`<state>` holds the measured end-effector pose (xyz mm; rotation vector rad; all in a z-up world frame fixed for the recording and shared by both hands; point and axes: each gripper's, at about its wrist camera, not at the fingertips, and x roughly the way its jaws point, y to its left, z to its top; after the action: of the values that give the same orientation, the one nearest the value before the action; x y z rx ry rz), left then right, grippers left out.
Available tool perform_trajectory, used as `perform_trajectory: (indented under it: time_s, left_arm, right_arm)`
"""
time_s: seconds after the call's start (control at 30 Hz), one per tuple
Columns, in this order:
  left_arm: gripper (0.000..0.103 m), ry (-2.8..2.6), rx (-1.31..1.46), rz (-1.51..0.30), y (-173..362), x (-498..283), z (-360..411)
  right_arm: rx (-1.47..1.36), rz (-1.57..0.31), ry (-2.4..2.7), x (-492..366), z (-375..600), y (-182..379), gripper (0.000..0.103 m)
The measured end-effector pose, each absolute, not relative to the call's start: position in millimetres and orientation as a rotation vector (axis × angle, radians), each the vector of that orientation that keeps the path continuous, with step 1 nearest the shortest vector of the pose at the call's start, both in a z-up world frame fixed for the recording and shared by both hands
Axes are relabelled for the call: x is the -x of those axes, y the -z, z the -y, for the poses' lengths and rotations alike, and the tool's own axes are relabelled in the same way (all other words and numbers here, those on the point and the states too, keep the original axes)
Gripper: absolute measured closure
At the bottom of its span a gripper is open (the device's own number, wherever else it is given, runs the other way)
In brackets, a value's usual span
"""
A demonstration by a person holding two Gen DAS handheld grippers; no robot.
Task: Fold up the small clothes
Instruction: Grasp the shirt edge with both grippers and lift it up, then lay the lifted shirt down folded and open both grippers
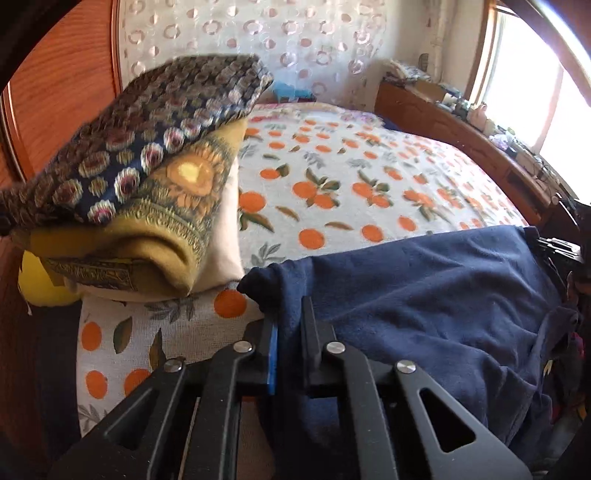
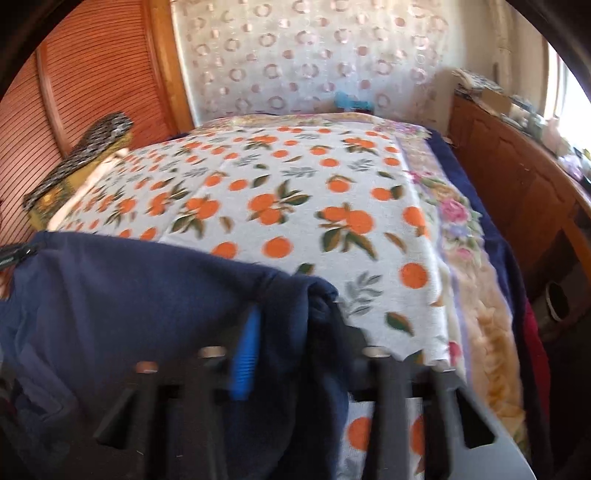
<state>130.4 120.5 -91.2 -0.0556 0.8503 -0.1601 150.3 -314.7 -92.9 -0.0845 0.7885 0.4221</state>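
No readable text, label, brand or number shows in either view.

Two low, close fisheye views look along gripper fingers across a bed spread with an orange-print blanket toward a circle-patterned curtain. The left wrist camera sits at the bed's left near corner, close beside a stack of folded cloths. The right wrist camera looks from farther right, the stack distant at left. Both views share a navy garment in the foreground, blanket, curtain and wooden sideboard.
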Motion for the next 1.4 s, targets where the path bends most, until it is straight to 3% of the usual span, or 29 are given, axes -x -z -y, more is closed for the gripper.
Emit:
perform_trajectory:
  time_s: [0.2, 0.5, 0.63, 0.77, 0.8, 0.9, 0.97, 1.1, 1.17, 1.4]
  left_arm:
    - [0.095, 0.22, 0.084, -0.675, 30, -94, -110]
    - [0.095, 0.273, 0.049, -0.386, -94, -68, -101]
    - [0.095, 0.242, 0.026, -0.341, -138, -107, -103]
    - [0.092, 0.123, -0.045, -0.35, -147, -194, -96]
    - [0.081, 0.09, -0.064, -0.376, -137, -221, -96]
    - [0.061, 0.08, -0.063, -0.524, -88, -274, -98]
    - [0.059, 0.118, -0.027, -0.602, -52, -281, -100]
    - [0.032, 0.155, -0.054, -0.665, -2, -267, -99]
    - [0.027, 0.186, -0.021, -0.692, 12, -259, -101]
    - [0.027, 0.204, -0.005, -0.741, 34, -235, -81]
  right_arm:
    - [0.034, -0.666, -0.478, -115, 325, 61, 0.092]
    - [0.071, -0.386, -0.558, -43, 336, -82, 0.092]
    - [0.124, -0.277, -0.522, -40, 345, -144, 0.092]
    - [0.169, -0.283, -0.416, -108, 336, -185, 0.092]
    - [0.194, -0.291, -0.37, -135, 327, -185, 0.091]
    - [0.274, -0.41, -0.245, -216, 300, -148, 0.072]
    - [0.258, -0.544, -0.162, -255, 294, -110, 0.07]
    - [0.156, -0.645, -0.206, -264, 304, -42, 0.066]
    - [0.17, -0.675, -0.218, -261, 309, -18, 0.066]
    - [0.111, -0.727, -0.281, -257, 323, 13, 0.066]
